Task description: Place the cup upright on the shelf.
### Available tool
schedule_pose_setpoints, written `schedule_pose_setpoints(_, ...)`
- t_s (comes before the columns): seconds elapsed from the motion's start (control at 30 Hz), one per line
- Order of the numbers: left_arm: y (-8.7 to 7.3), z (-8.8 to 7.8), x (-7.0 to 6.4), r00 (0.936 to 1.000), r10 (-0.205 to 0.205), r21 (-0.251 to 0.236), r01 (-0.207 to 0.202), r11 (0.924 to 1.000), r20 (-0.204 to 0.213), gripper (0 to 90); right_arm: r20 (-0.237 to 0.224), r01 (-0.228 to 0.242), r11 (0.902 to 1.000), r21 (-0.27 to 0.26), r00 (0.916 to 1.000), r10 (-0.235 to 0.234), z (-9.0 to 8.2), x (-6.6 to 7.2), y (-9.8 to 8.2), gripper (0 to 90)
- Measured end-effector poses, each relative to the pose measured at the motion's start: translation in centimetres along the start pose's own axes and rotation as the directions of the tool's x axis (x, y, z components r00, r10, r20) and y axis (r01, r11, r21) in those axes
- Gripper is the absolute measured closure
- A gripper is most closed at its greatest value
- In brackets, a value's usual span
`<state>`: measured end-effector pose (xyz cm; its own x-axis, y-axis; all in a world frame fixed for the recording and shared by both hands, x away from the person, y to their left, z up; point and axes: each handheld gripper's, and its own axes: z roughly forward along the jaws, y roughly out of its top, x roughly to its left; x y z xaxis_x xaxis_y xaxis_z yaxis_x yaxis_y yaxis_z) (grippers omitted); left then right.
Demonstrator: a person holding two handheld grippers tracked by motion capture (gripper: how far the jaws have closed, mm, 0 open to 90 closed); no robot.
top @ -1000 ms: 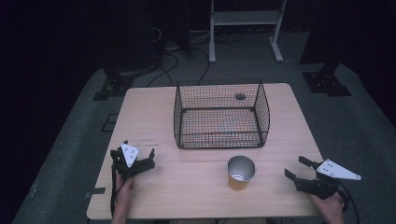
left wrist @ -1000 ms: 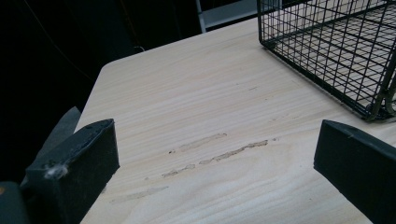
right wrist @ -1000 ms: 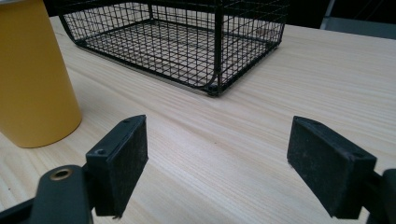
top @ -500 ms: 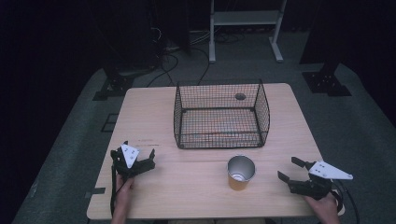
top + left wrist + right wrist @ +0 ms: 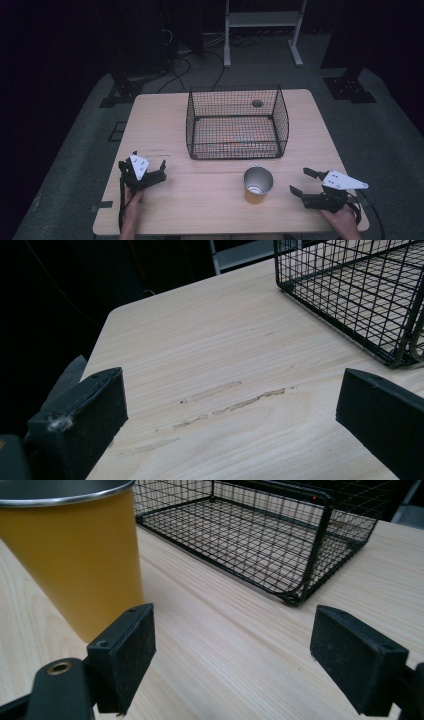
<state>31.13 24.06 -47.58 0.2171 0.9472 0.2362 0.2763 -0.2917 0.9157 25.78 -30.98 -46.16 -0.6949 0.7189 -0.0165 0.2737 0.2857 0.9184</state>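
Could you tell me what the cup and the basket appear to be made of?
Cup: likely metal, going by its shiny silvery rim and inside, with a matte yellow-orange coat outside. Basket: thin wire mesh on a thicker rod frame, black, probably painted or coated.

Tabletop (image 5: 210,200): pale wood, visible grain, matt, a few scuffed streaks. Basket (image 5: 235,125): thin black wire mesh, slight sheen. Cup (image 5: 258,184): bare metal inside and at the rim, smooth matt yellow coat outside. Fingers (image 5: 131,650) of the right gripper (image 5: 304,183): black pads, matt and finely grainy.
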Motion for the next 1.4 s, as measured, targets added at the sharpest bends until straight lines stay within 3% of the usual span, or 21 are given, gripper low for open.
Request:
schedule_pose_setpoints(0.3,0.0,0.0,0.0,1.0000,0.001,0.002,-0.001,1.0000,-0.003,0.0,-0.046,0.020,0.9997,0.013,0.9987,-0.020,0.2,0.8,0.5,17.4)
schedule_pose_setpoints(0.77,0.0,0.0,0.0,1.0000,0.002,0.002,-0.002,1.0000,-0.003,0.0,-0.167,0.082,0.9955,0.047,0.9833,-0.073,1.3,3.8,1.6,13.2)
schedule_pose_setpoints(1.13,0.0,0.0,0.0,1.0000,0.002,0.000,-0.002,1.0000,-0.002,0.0,-0.210,0.074,0.9962,0.045,0.9757,-0.064,2.1,5.1,2.5,9.3)
schedule_pose_setpoints(1.4,0.0,0.0,0.0,1.0000,0.002,0.000,-0.002,1.0000,-0.002,0.0,-0.210,0.076,0.9957,0.053,0.9756,-0.063,2.8,5.8,3.1,9.3)
